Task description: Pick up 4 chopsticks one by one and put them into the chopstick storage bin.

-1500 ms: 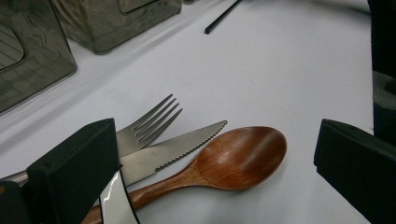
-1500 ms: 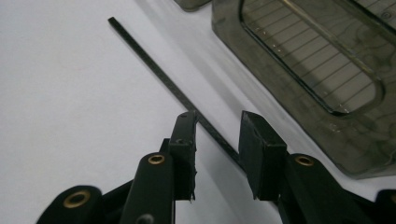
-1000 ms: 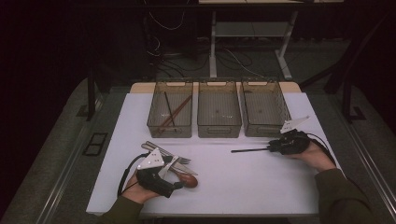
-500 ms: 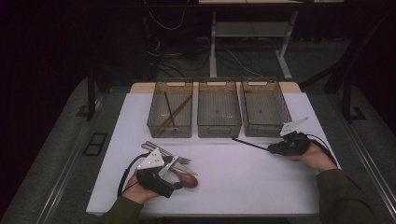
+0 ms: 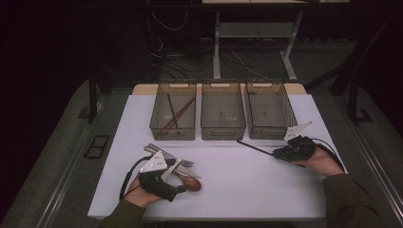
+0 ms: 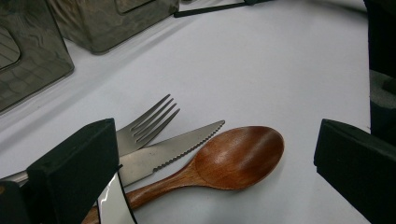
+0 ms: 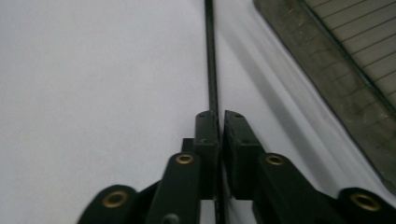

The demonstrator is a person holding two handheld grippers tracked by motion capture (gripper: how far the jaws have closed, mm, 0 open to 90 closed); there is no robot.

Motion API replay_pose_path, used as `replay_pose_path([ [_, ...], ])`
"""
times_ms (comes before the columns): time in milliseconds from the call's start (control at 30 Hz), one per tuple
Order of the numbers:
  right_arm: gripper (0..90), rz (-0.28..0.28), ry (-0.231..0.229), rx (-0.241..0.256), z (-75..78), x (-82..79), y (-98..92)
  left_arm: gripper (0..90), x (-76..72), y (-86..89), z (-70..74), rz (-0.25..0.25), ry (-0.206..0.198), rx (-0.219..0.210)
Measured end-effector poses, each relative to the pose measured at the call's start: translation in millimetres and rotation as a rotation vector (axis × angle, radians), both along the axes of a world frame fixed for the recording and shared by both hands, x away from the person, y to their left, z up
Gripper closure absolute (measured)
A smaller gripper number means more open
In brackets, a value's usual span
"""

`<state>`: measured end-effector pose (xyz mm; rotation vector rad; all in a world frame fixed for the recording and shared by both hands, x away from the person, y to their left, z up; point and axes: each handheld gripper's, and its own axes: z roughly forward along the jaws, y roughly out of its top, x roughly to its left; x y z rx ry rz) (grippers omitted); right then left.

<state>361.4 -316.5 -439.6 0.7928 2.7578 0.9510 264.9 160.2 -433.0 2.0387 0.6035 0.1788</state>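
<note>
The left tool (image 5: 164, 178) sits low near the front edge of the table, toward the left corner. The person's left hand (image 5: 142, 192) grips it from behind, and the forearm comes in over the front edge. Its two black jaws stand wide apart with nothing between them. The right tool (image 5: 290, 152) rests near the right edge of the table, held by the right hand (image 5: 323, 161), with a dark sleeve behind it. Its jaws are pressed tight together and point left, toward the middle of the table.
</note>
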Motion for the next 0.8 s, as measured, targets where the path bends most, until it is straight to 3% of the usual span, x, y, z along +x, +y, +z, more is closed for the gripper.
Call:
replay_pose_path([
  [267, 81.5, -0.016, -0.019, 0.061, -1.1, 2.6, 7.5, 0.0, 0.2, 0.0, 0.0, -0.001, 0.001, -0.001],
  [800, 85.2, -0.015, -0.066, 0.036, -7.7, 1.7, 19.2, 0.0, -0.5, -0.2, 0.6, 0.000, 0.001, 0.000],
])
